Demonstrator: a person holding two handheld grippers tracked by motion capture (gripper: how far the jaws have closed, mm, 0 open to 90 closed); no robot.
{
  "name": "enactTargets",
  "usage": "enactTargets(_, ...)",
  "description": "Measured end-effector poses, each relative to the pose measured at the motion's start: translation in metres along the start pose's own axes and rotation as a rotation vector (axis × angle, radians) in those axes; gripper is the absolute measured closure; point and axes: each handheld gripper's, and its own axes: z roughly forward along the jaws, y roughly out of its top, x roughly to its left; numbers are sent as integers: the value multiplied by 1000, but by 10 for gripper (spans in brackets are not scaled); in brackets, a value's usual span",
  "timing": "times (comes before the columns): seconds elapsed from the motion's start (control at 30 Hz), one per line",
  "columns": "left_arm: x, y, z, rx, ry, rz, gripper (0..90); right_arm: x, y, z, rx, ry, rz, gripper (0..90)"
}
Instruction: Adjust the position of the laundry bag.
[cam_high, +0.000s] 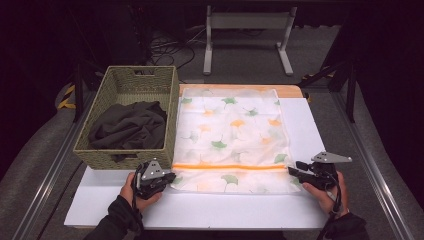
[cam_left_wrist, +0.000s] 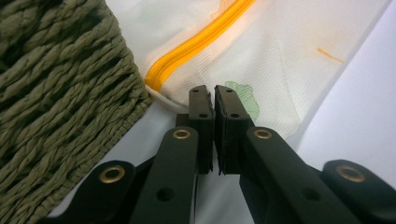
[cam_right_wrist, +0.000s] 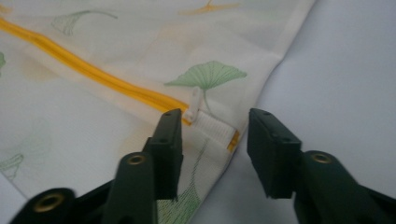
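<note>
On the white worktop (cam_high: 200, 210) we've got a mesh bag (cam_high: 232, 135) lying flat, printed with green and orange leaves, its far edge reaching the wooden strip at the back. An orange zipper (cam_high: 230, 166) runs left to right across the bag close to its near edge. Just left of the bag, touching it along the side, sits a woven basket (cam_high: 125, 155) with a dark cloth (cam_high: 129, 127) bunched up inside.

Our left gripper (cam_high: 167, 177) is at the bag's near left corner, right by the basket's near right corner. From the left gripper view (cam_left_wrist: 214, 100) the jaws are pinched almost together with just a thin slit between the pads, and the tips sit at the bag's edge just below the zipper's (cam_left_wrist: 196, 44) end. Can't really tell if any fabric is caught in there, it looks more like they're clenched on nothing with the bag (cam_left_wrist: 261, 56) right behind them and the basket (cam_left_wrist: 56, 93) off to the side.

Our right gripper (cam_high: 294, 170) is at the bag's right edge, level with the zipper. In the right gripper view (cam_right_wrist: 215, 128) the jaws stand apart, roughly half spread, straddling the zipper's (cam_right_wrist: 93, 72) end, where a small white pull tab (cam_right_wrist: 196, 102) sticks up. The pads aren't pressing on anything, so that one's released.
</note>
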Motion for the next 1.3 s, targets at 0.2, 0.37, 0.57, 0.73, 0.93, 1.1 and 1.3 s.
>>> enactTargets(0.2, 0, -2, 2, 13, -3, 1, 850, 4, 1, 9, 26, -17, -57, 449)
enactTargets(0.37, 0, -2, 2, 13, -2, 6, 849, 10, 1, 10, 23, 15, -113, 669)
enactTargets(0.57, 0, -2, 2, 13, 3, 11, 853, 6, 0, 8, 11, 59, -82, 735)
enactTargets(0.73, 0, -2, 2, 13, 3, 12, 856, 3, -1, 4, -14, 115, -25, 753)
enactTargets(0.93, -1, -2, 2, 13, 3, 12, 855, 0, -3, -1, -19, 144, -20, 704)
enactTargets(1.1, 0, -2, 2, 13, 6, 12, 852, -2, -5, -3, -7, 174, -8, 618)
enactTargets(1.3, -1, -2, 2, 12, 4, 11, 851, -5, -1, -16, -49, 172, 14, 542)
